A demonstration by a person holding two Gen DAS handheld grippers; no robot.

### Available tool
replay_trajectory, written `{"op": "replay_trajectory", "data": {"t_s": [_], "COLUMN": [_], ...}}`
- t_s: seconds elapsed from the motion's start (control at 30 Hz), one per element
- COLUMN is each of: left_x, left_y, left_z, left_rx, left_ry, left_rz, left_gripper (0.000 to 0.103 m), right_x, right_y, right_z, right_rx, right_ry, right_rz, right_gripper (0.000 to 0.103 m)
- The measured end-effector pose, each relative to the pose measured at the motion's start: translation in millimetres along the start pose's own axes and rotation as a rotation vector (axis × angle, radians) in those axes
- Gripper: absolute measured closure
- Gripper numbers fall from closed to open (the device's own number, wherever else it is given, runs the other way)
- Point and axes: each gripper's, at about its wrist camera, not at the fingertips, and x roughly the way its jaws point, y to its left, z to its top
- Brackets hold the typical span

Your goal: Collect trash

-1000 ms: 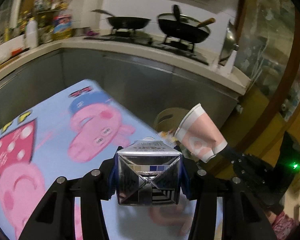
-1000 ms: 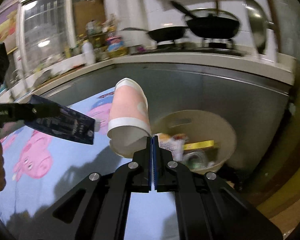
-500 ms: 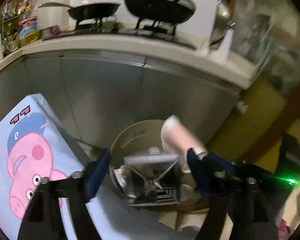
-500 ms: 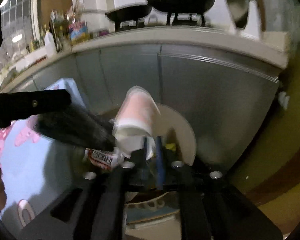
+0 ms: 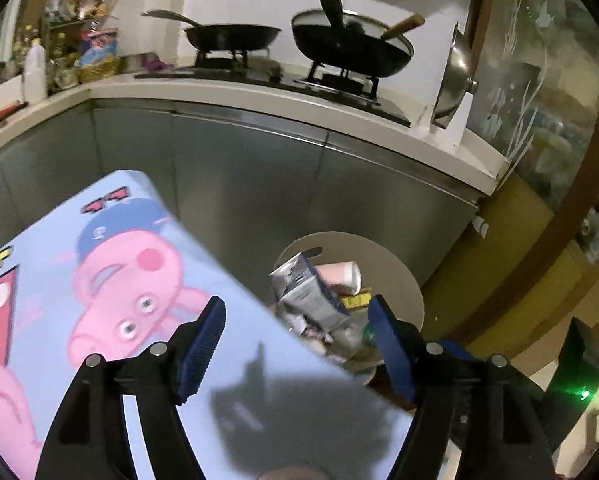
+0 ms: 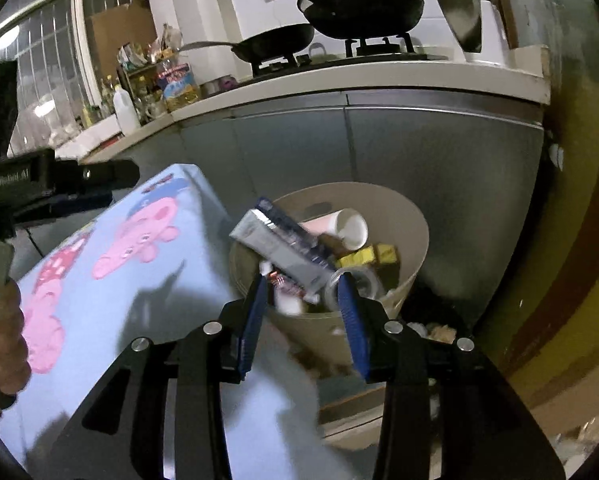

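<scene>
Trash now lies in the beige bin (image 5: 413, 292) rather than in either claw. From the left wrist view, the left gripper (image 5: 295, 344) stands released with its blue pads spread wide and nothing between them; a second ago it was clenched on the silver carton (image 5: 313, 300), which now sits tilted on top of the heap inside the bin. The pink paper cup (image 5: 341, 274) lies on its side just behind the carton, touching it (its white mouth faces right). The gripper hangs over the edge of the blue cartoon-pig tablecloth (image 5: 99, 280), with the bin just beyond.

From the right wrist view, the right gripper (image 6: 303, 312) is likewise let go and empty, its jaws parted over the bin's near rim; half a second back it pinched the cup by its rim. Carton and cup rest among wrappers and a yellow box (image 6: 375, 254). Both drops look complete, so this round of collecting seems done, and both claws are free to fetch more.
</scene>
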Motion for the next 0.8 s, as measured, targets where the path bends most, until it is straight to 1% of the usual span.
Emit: {"op": "replay_trajectory", "data": {"t_s": [0.07, 0.13, 0.2, 0.27, 0.3, 0.33, 0.37, 0.57, 0.63, 0.77, 0.8], "left_x": [-19, -33, -51, -69, -75, -84, -89, -136, -152, -172, -177], "left_y": [1, 2, 1, 1, 2, 2, 3, 10, 14, 23, 26], "left_z": [-9, -15, -22, -29, -32, -36, -38, -53, -58, -62, -64], "left_rx": [0.001, 0.007, 0.017, 0.023, 0.025, 0.029, 0.031, 0.033, 0.033, 0.014, 0.009], "left_ry": [-0.013, -0.022, -0.041, -0.060, -0.065, -0.071, -0.076, -0.144, -0.170, -0.201, -0.207], "left_rz": [0.019, 0.036, 0.059, 0.077, 0.082, 0.089, 0.094, 0.129, 0.148, 0.159, 0.161], "left_gripper": [0.028, 0.026, 0.024, 0.022, 0.022, 0.021, 0.020, 0.012, 0.010, 0.005, 0.004], "right_x": [-17, -35, -49, -66, -74, -79, -87, -115, -124, -142, -144], "right_y": [6, 10, 17, 23, 24, 26, 31, 52, 61, 81, 83], "right_z": [-6, -13, -15, -17, -17, -18, -19, -17, -17, -17, -17], "right_rx": [0.043, 0.101, 0.127, 0.163, 0.188, 0.203, 0.220, 0.249, 0.246, 0.238, 0.236], "right_ry": [-0.012, -0.031, -0.045, -0.070, -0.082, -0.088, -0.096, -0.115, -0.121, -0.133, -0.135], "right_rz": [0.019, 0.044, 0.059, 0.065, 0.073, 0.079, 0.084, 0.130, 0.136, 0.153, 0.154], "right_gripper": [0.063, 0.055, 0.052, 0.047, 0.043, 0.040, 0.039, 0.034, 0.031, 0.029, 0.023]}}
